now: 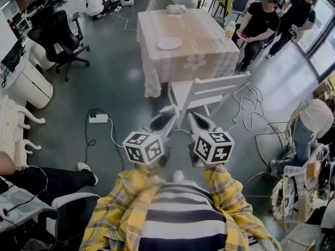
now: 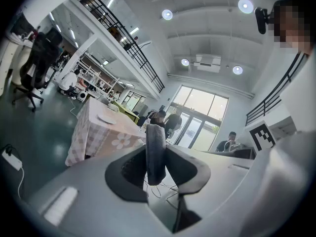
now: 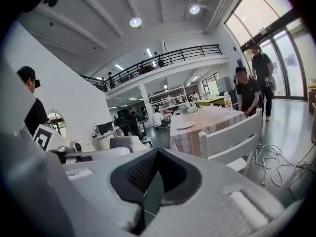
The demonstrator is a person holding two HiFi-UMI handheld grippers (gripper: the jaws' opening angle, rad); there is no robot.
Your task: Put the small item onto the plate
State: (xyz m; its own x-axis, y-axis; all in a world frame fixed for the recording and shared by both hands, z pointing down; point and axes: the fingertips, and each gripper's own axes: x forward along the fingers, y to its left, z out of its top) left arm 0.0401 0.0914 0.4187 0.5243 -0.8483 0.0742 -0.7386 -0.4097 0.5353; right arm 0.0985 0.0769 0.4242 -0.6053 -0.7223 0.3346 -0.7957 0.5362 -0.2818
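A white plate (image 1: pixel 169 43) lies on a table with a checked cloth (image 1: pixel 209 48), a few steps ahead of me. My left gripper (image 1: pixel 163 118) is held at waist height, shut on a small grey rounded item (image 2: pixel 155 154) that stands upright between its jaws. Beside it my right gripper (image 1: pixel 198 120) is shut with nothing in it; its jaws meet in a thin slit (image 3: pixel 154 181). Both point toward the table. The plate (image 2: pixel 104 117) shows small in the left gripper view, and the plate (image 3: pixel 185 125) also appears in the right gripper view.
A white wooden chair (image 1: pixel 209 90) stands between me and the table, with cables (image 1: pixel 251 109) on the floor to its right. A power strip (image 1: pixel 98 118) lies left. A black office chair (image 1: pixel 57 35) is far left. People stand by the table's right side (image 1: pixel 259 25).
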